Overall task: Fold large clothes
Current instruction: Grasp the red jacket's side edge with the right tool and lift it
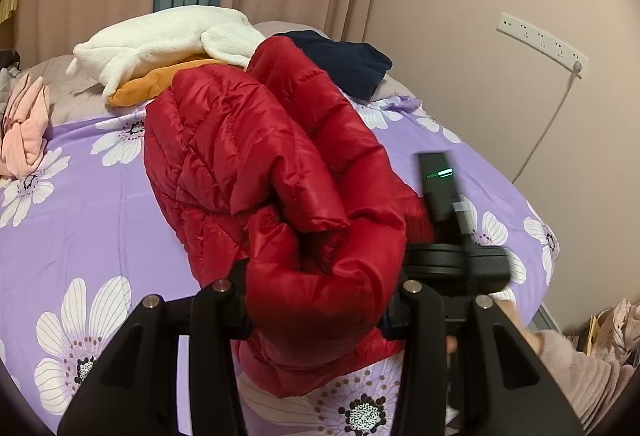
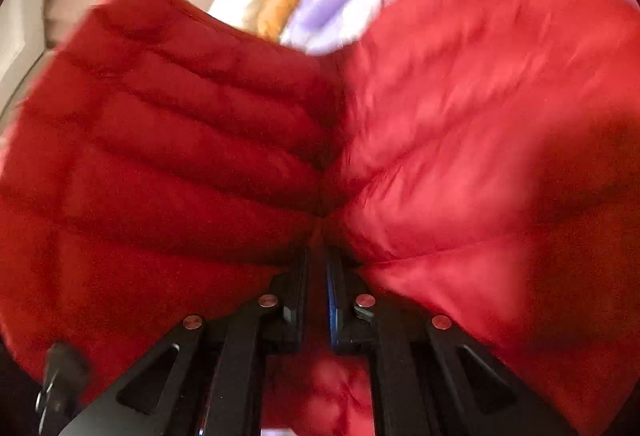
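A red quilted puffer jacket (image 1: 256,163) lies bunched on the purple flowered bedsheet (image 1: 80,220). My left gripper (image 1: 320,300) has its fingers spread wide around a thick roll of the jacket, which fills the gap and hides the fingertips. My right gripper (image 1: 456,260) shows in the left wrist view at the jacket's right edge. In the right wrist view the right gripper (image 2: 318,260) is shut on a pinched fold of the red jacket (image 2: 460,123), which fills the blurred frame.
At the bed's far end lie a white fleece (image 1: 160,39), an orange garment (image 1: 156,83), a navy garment (image 1: 344,59) and a pink one (image 1: 24,123). A wall with a power strip (image 1: 540,39) is to the right. Curtains hang behind.
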`<state>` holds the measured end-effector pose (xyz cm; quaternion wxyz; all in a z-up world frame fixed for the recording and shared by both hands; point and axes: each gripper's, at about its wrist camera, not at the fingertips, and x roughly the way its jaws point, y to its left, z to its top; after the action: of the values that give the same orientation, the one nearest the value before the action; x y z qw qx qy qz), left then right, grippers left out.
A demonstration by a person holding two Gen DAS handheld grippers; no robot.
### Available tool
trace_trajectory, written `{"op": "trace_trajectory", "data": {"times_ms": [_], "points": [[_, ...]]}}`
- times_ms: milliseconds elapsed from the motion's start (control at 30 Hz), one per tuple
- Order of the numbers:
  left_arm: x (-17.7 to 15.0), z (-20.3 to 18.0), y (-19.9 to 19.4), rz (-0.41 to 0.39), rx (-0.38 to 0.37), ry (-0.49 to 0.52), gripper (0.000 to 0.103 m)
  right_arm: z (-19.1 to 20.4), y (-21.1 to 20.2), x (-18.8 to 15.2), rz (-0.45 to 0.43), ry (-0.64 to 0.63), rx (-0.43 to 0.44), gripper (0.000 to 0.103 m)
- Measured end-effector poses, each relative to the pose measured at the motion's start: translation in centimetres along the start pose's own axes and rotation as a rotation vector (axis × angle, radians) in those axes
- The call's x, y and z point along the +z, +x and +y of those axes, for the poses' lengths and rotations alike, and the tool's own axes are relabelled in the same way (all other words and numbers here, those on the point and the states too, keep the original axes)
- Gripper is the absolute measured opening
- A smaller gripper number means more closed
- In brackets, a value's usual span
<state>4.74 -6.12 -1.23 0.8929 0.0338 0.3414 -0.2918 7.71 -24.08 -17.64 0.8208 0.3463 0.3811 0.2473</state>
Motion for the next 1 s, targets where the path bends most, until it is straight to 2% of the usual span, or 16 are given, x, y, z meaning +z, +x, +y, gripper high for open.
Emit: {"op": "trace_trajectory", "data": {"times_ms": [167, 300, 433, 633, 867, 900, 933, 967, 1000], "points": [[0.0, -0.6, 0.4, 0.010, 0.008, 0.009, 0.043, -0.5, -6.7, -0.9, -0.158, -0.081, -0.204, 0.006], [0.0, -1.9, 0.8, 0.020, 0.008, 0.035, 0.043, -1.7, -9.6, -1.9, -0.233, -0.105, -0.338, 0.006], [-0.1, -3.6, 1.5, 0.032, 0.005, 0.083, 0.043, -3.2, -9.3, -1.5, -0.235, -0.097, -0.375, 0.006], [-0.4, -6.5, 3.3, 0.067, -0.004, 0.164, 0.043, -5.6, -8.1, -1.8, -0.195, -0.012, -0.287, 0.006], [-1.7, -8.3, 7.7, 0.192, -0.029, 0.251, 0.050, -9.3, -9.8, -1.0, -0.200, 0.188, -0.069, 0.006], [-1.9, -8.3, 8.1, 0.204, -0.028, 0.260, 0.051, -9.6, -10.4, -1.0, -0.215, 0.207, -0.035, 0.013], [-2.1, -8.4, 8.5, 0.215, -0.025, 0.269, 0.052, -9.7, -10.9, -0.9, -0.231, 0.219, -0.009, 0.029], [-2.3, -8.6, 8.8, 0.222, -0.025, 0.281, 0.054, -9.8, -11.5, -0.8, -0.250, 0.232, 0.027, 0.039], [-2.3, -8.6, 8.9, 0.223, -0.028, 0.286, 0.056, -9.9, -12.1, -0.8, -0.271, 0.248, 0.070, 0.055]]}}
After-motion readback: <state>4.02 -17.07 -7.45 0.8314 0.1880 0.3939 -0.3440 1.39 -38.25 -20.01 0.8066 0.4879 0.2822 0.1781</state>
